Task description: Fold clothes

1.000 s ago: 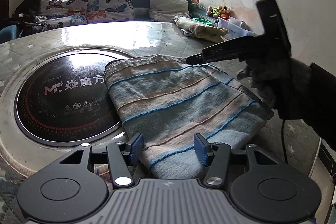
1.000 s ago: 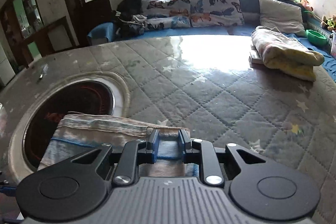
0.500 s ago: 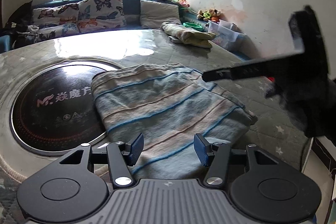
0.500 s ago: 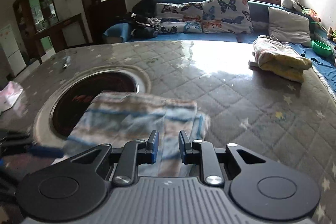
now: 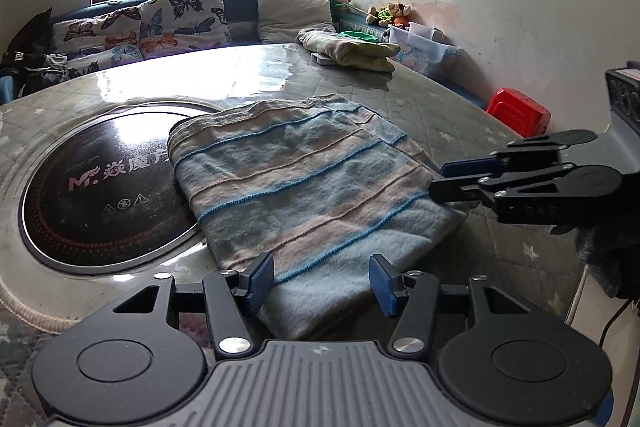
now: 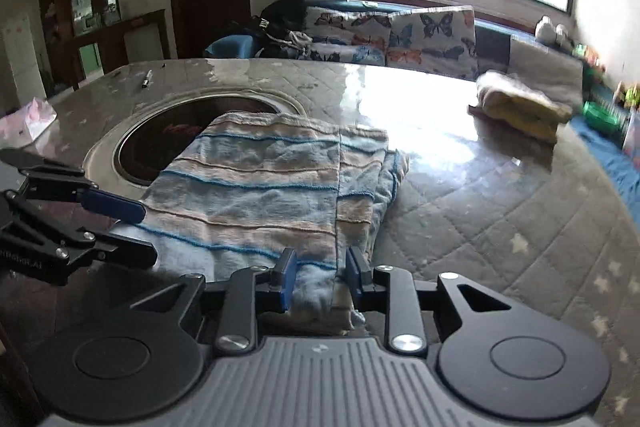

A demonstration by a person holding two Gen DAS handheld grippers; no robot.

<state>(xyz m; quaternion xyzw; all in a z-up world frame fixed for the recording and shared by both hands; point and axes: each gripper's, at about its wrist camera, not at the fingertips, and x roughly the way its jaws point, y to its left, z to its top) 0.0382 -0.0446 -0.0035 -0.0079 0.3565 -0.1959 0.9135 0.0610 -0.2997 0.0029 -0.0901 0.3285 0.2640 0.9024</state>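
A large round surface (image 5: 432, 99) covered with a quilted, star-printed sheet is seen in a lived-in room, with a window and a bench of butterfly cushions (image 5: 140, 27) behind it and a dark round cooktop (image 5: 92, 187) sunk into its middle. A second bundle of cloth, yellow and beige (image 6: 520, 107), lies well apart toward the far edge.

The striped towel (image 5: 304, 187), pale blue and beige with thin blue lines, is laid flat in a folded rectangle, partly over the rim of the cooktop and partly on the quilted sheet. In the right wrist view several layers are shown stacked along its right edge.

The left gripper (image 5: 322, 281) is held at the near edge with its fingers wide apart and nothing between them. The right gripper (image 6: 320, 277) is held at the near corner with its fingers apart too, though more narrowly; cloth is seen in the gap, but no clamping can be made out.

The towel is judged to be soft, light and limp. It would sag and drag if lifted by one point, and its layers could slide apart. Hold is best taken at two corners of one edge, with all layers pinched together. Whether a further fold is wanted cannot be settled from this.
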